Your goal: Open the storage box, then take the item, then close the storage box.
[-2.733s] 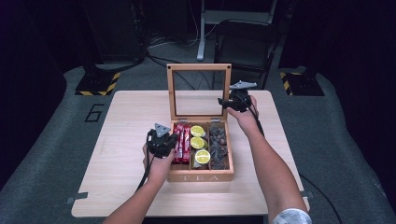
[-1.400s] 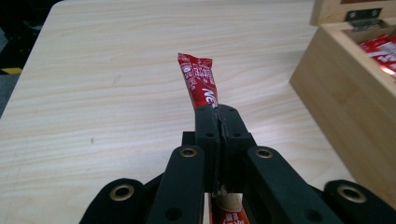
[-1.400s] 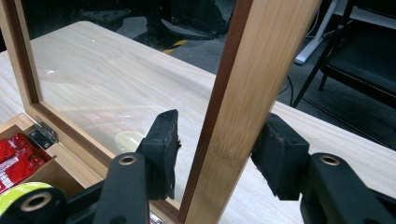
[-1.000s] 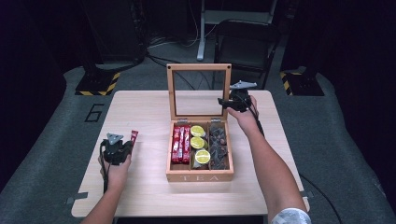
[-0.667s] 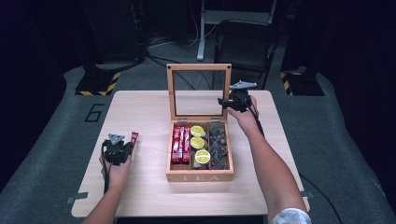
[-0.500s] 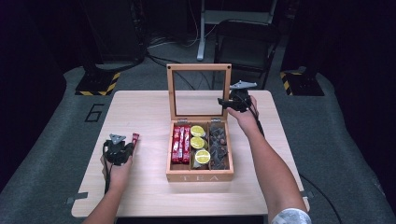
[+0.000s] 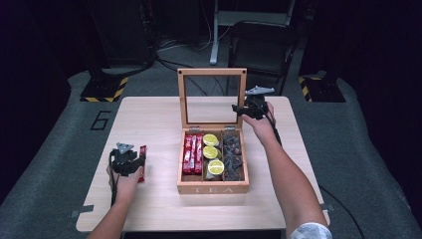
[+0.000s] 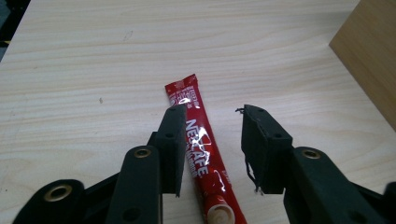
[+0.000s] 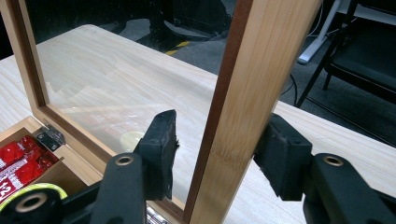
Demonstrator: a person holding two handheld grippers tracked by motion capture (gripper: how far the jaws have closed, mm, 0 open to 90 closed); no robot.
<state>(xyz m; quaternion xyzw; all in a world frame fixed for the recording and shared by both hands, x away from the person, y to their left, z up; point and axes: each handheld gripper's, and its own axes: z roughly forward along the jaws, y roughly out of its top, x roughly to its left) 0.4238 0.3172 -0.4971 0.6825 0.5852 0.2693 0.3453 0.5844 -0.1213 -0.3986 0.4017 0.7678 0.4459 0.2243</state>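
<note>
We see the red sachet lying flat on the pale wooden table, well to the left of the tea box and apart from it. It is a long, narrow stick pack, glossy red with white lettering along its length and a round cream-coloured motif near its lower end; light glints off the foil. In the high view its long axis runs roughly away from the person, front to back on the table. In the left gripper view it points up and slightly left, its crimped far end ahead of the jaws and its near end running out of the bottom of the frame between them.

Our left gripper sits over the sachet with its jaws spread wide. The sachet lies between them, close beside the left jaw, with a clear gap to the right one; nothing is clasped.

Our right gripper is at the far right of the box, its jaws set on either side of the right upright of the raised lid, a wooden frame around a clear pane. The jaws look close against the wood, but we cannot tell for sure that they press it.

Inside the box we see red sachets, yellow-green rounds and dark pieces in three compartments.
</note>
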